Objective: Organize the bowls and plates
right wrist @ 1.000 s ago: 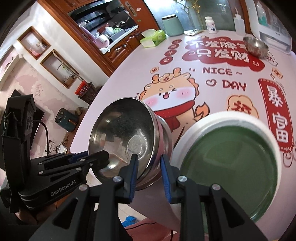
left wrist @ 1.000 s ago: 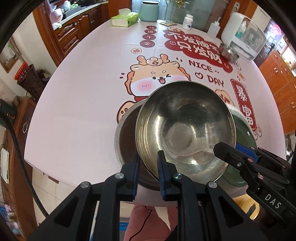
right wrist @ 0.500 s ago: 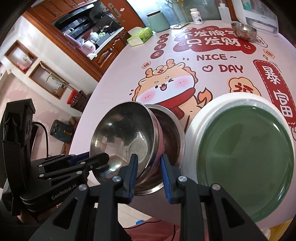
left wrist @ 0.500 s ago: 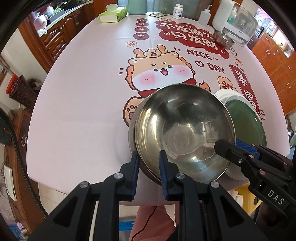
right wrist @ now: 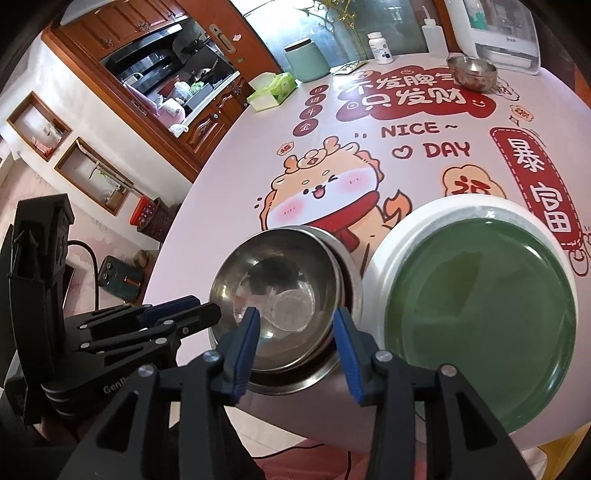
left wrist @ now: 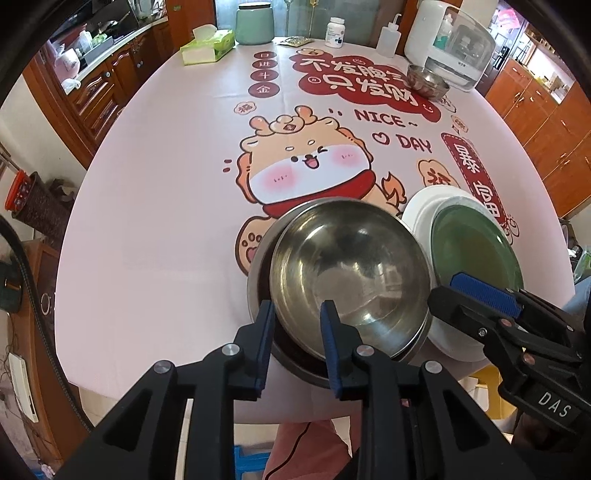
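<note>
A steel bowl (left wrist: 347,269) sits nested, slightly tilted, inside a larger steel bowl (left wrist: 258,266) at the table's near edge; both show in the right wrist view (right wrist: 280,291) (right wrist: 351,284). My left gripper (left wrist: 295,343) is part open, its jaws astride the inner bowl's near rim without pinching it. My right gripper (right wrist: 295,347) is open wide, just in front of the bowls. A green plate (left wrist: 476,251) lies on a white plate (left wrist: 417,218) to the right of the bowls; the right wrist view shows them too (right wrist: 480,295) (right wrist: 384,254).
A small steel bowl (left wrist: 428,79) stands at the far right by a white appliance (left wrist: 450,40). A tissue box (left wrist: 207,46), green jar (left wrist: 255,22), pill bottle (left wrist: 336,31) and squeeze bottle (left wrist: 388,35) line the far edge. The table edge (left wrist: 184,376) is close.
The held bowl came down into the larger bowl. Both grippers opened and let go of its rim, the right one widely, and drew back a little.
</note>
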Demonstrator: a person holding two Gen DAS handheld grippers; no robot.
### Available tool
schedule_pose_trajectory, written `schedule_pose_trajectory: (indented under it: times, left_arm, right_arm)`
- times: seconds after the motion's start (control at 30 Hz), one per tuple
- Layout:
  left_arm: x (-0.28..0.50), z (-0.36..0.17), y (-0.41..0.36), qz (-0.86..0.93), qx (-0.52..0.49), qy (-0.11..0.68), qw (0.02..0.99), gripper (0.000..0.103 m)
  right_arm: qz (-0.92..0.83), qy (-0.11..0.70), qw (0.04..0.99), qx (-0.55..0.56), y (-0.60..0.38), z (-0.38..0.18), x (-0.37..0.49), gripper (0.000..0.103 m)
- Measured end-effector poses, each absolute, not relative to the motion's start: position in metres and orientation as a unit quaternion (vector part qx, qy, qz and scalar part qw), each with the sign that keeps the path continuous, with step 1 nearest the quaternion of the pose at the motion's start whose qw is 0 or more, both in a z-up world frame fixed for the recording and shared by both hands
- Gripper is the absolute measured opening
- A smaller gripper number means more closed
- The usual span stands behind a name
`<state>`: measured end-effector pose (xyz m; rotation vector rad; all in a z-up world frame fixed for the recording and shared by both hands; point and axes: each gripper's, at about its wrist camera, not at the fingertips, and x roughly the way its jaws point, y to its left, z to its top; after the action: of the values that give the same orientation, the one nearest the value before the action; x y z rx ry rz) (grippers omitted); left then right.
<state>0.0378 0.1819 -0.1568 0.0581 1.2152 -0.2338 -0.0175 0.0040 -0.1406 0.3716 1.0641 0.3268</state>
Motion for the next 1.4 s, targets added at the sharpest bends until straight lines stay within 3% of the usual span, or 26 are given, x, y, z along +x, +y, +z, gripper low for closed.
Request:
schedule_pose_trajectory:
  times: [0.13,1.4]
  left_arm:
    - [0.039,-0.154,0.174,-0.112,0.023,0.567,0.816,0.025]
    - [0.092,-0.123,-0.033,-0.126,0.028,0.543,0.83,0.031]
  right_arm:
    - [0.148,0.5,0.835,0.175,-0.006,-0.137,-0.02,0.048]
    - [0.091,0.504,0.847,0.143,-0.225,-0.12,0.023,0.049]
